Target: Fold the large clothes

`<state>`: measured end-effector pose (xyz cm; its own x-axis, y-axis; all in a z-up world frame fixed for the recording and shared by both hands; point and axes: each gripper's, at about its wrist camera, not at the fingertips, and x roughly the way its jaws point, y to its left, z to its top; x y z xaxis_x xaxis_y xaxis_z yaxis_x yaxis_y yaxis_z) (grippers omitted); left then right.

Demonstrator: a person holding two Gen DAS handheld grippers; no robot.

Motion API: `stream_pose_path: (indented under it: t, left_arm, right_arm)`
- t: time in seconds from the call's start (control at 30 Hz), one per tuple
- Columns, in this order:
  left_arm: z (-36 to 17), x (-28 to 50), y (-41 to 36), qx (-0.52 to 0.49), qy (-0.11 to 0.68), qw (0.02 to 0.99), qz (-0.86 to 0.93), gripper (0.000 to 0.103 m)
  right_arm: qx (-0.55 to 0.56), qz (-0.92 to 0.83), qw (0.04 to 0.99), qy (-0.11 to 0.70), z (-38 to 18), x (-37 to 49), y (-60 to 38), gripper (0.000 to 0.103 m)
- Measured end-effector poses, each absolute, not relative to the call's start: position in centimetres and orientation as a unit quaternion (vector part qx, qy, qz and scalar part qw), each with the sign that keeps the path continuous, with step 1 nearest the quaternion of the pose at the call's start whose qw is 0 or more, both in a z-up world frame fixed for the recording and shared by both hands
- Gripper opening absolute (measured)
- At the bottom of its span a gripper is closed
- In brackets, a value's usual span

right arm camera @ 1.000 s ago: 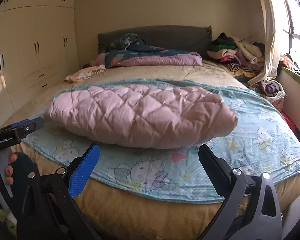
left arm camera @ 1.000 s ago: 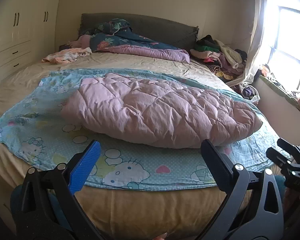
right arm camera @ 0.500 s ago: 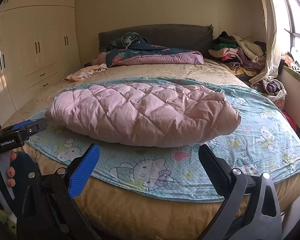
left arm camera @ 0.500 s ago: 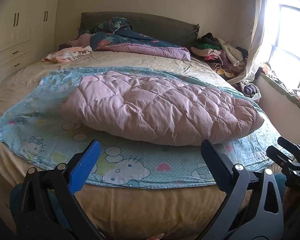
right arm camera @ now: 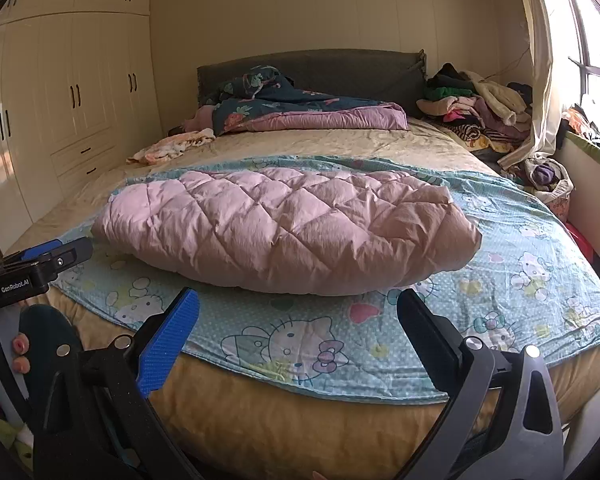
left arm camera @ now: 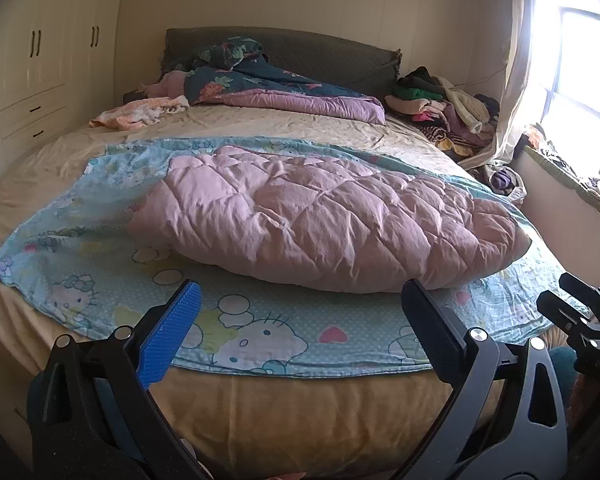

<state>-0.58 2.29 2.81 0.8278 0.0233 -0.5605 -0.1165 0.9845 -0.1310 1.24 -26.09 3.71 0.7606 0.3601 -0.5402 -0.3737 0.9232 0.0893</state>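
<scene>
A pink quilted puffy garment [left arm camera: 320, 220] lies in a folded bundle on a light blue cartoon-print sheet [left arm camera: 260, 328] spread over the bed; both also show in the right wrist view, garment [right arm camera: 284, 228] and sheet [right arm camera: 512, 280]. My left gripper [left arm camera: 300, 304] is open and empty, held off the bed's near edge in front of the garment. My right gripper [right arm camera: 298, 312] is open and empty, also short of the near edge. Neither touches any cloth.
A dark floral and purple duvet [left arm camera: 284, 88] lies by the grey headboard. A small peach cloth [left arm camera: 140, 112] lies at the far left. A clothes pile [left arm camera: 448, 112] sits at the far right by the curtain and window. White wardrobes [right arm camera: 60, 120] line the left wall.
Both grippers have drifted slightly back and up from the bed; the garment and sheet lie as before. Both stay open.
</scene>
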Motion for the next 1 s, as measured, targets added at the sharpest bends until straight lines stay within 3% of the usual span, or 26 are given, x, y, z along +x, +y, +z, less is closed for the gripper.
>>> stream_pose_path:
  t: [1.0]
  left_arm:
    - [2.97, -0.77, 2.34, -0.078, 0.291, 0.953, 0.038, 0.094]
  right_arm:
    - [-0.013, 0.194, 0.939, 0.283, 3.85, 1.09, -26.07, 0.099]
